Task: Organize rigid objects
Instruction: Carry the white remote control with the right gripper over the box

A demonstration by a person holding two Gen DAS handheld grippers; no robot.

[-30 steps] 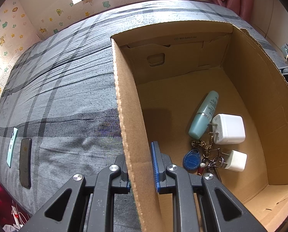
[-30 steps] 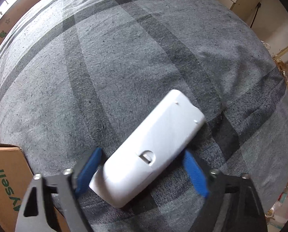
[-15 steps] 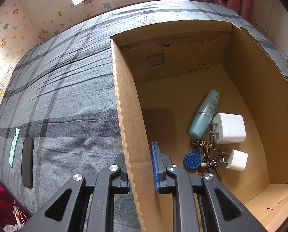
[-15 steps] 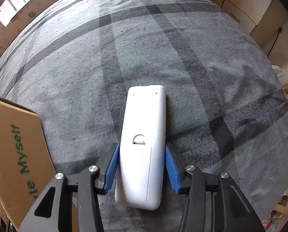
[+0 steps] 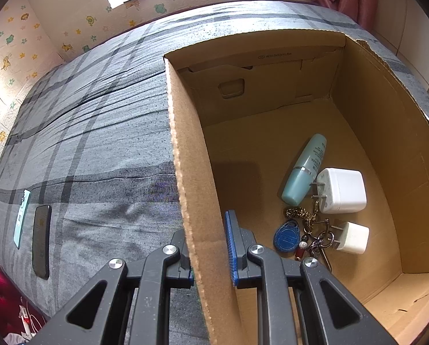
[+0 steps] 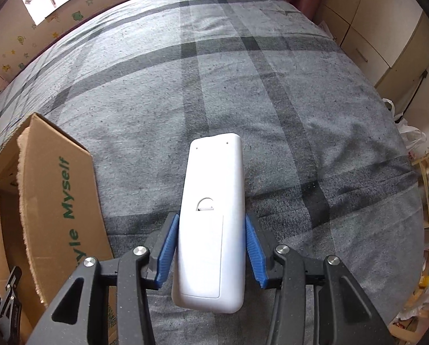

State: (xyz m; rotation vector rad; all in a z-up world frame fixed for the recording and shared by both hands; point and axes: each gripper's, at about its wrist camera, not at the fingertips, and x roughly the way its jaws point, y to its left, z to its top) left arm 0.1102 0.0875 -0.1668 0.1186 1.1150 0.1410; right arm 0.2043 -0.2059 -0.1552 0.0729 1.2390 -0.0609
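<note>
My left gripper [image 5: 210, 258] is shut on the left wall of the open cardboard box [image 5: 183, 158], one pad outside and one inside. On the box floor lie a teal bottle [image 5: 305, 169], a large white charger [image 5: 342, 191], a small white plug [image 5: 352, 237] and keys with a blue fob [image 5: 286, 235]. My right gripper [image 6: 211, 253] is shut on a white remote [image 6: 214, 178], back side up, held lengthwise above the grey plaid bedspread [image 6: 272, 86]. The box [image 6: 56, 187] stands just left of the remote in the right wrist view.
A black phone [image 5: 40, 241] and a teal phone [image 5: 21, 218] lie near the bed's left edge. Papered walls and a window run behind the bed. Pale cabinets [image 6: 387, 37] and a plastic bag [image 6: 410, 129] stand beyond its right side.
The right jaws closed on the remote, which turned in line with the fingers and rose off the bedspread toward the box. The left gripper stayed on the box wall.
</note>
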